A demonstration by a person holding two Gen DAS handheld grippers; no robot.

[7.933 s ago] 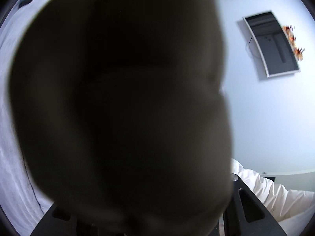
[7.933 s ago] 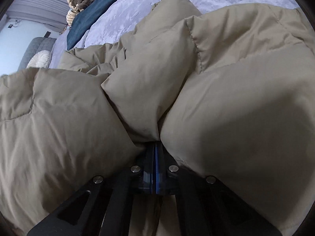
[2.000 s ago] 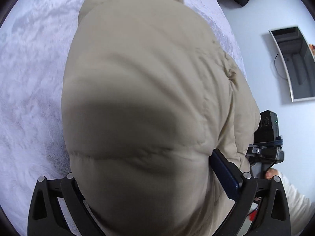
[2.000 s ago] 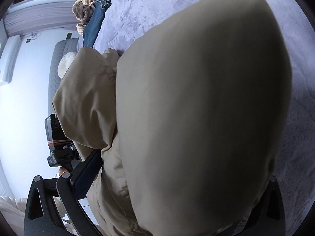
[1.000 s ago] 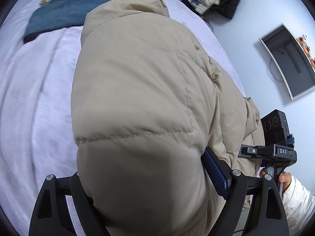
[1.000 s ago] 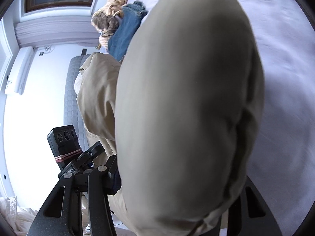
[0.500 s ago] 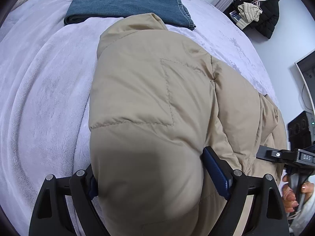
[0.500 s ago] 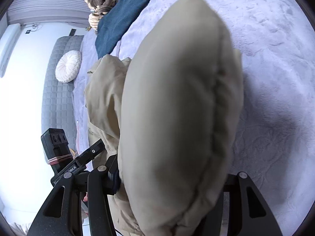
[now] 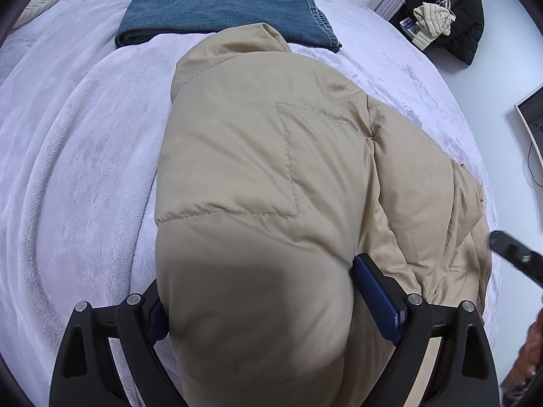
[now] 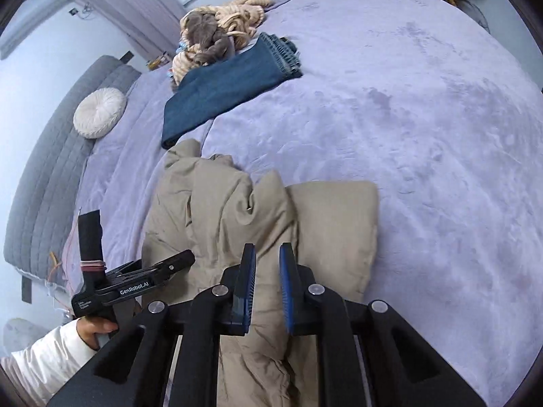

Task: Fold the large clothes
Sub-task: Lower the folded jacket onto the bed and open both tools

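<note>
A beige puffer jacket (image 9: 264, 186) lies in a bundle on the lilac bed cover (image 9: 74, 156). My left gripper (image 9: 261, 291) straddles its near end. The jaws stand very wide and are opening, and the puffy cloth still fills the gap against both blue pads (image 9: 376, 298). In the right wrist view the jacket (image 10: 220, 210) lies crumpled with one flat folded part at its right. My right gripper (image 10: 268, 249) hovers over it with nothing between the pads, and its jaws are closing to a narrow gap. A hand (image 10: 95, 332) in a white sleeve holds the left gripper's handle (image 10: 135, 285).
Folded blue jeans (image 9: 220, 10) lie just beyond the jacket, with a knitted pile (image 10: 217, 30) behind them. A round white cushion (image 10: 98, 112) rests by the grey headboard (image 10: 44, 176). Dark coats (image 9: 465, 13) hang past the bed's far right corner. Bare bed cover (image 10: 424, 152) spreads to the right.
The jacket has come down onto the bed. My right gripper has let go of it and drawn back, its jaws narrowing. The left gripper has sunk with the jacket still between its jaws.
</note>
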